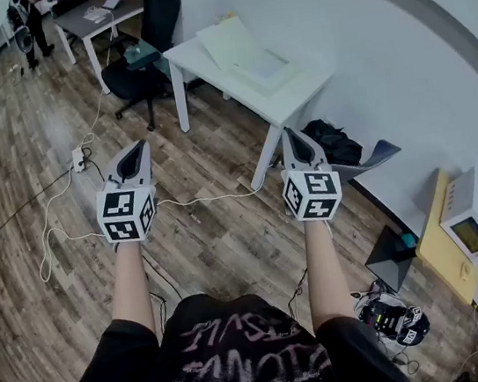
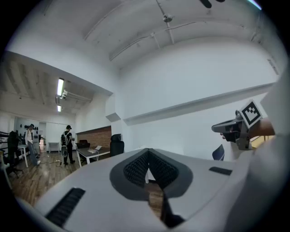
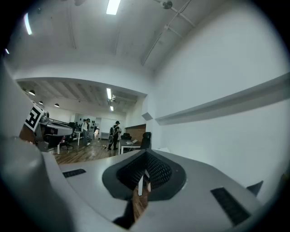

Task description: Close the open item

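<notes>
Approach step, nothing started. Left gripper [image 1: 138,147] & right gripper [image 1: 289,133] both pinched closed, empty, mid-air over floor. Open item unclear, maybe the white appliance [image 1: 467,225] far right, well apart. Next: turn, walk over.

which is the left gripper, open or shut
Shut: in its own view the left gripper has jaws meeting at the tips, nothing between them.

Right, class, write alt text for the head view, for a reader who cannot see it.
A person holds the white left tool and white right tool, both shut and empty, above a brown wood-plank floor. A white rectangular table stands ahead.
</notes>
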Available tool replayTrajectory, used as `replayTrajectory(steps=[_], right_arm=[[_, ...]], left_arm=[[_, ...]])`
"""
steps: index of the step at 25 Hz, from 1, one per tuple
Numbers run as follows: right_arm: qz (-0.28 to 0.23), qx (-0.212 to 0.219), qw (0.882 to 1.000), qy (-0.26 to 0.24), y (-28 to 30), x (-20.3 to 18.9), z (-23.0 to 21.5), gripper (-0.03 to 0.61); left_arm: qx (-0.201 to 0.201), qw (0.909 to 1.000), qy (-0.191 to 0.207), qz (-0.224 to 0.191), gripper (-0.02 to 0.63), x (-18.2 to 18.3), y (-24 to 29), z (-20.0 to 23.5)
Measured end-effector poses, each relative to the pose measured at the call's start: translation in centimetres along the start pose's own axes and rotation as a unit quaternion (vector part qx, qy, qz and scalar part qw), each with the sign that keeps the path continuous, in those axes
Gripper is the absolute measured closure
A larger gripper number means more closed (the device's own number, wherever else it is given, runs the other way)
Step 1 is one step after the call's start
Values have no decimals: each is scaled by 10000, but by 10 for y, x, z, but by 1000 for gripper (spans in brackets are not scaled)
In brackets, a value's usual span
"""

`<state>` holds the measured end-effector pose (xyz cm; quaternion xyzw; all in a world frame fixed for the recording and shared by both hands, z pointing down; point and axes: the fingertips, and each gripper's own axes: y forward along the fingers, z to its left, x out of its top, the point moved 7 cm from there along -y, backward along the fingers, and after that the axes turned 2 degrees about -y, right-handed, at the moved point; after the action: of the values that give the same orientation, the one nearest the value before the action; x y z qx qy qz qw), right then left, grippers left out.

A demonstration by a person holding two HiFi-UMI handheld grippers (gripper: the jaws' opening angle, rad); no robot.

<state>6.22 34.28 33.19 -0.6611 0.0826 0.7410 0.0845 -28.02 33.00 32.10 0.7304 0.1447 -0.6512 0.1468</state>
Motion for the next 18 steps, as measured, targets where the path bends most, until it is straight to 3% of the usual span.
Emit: replayTrajectory(steps=[12,18], right_arm=[[-214,36,9998,23,5,8,10,569],[-182,128,9997,-73,9,11,28,569]], left_arm=[[-99,9999,-24,-45,614,2,3,8],[-361,9992,-160,-108,614,-3,2,18]])
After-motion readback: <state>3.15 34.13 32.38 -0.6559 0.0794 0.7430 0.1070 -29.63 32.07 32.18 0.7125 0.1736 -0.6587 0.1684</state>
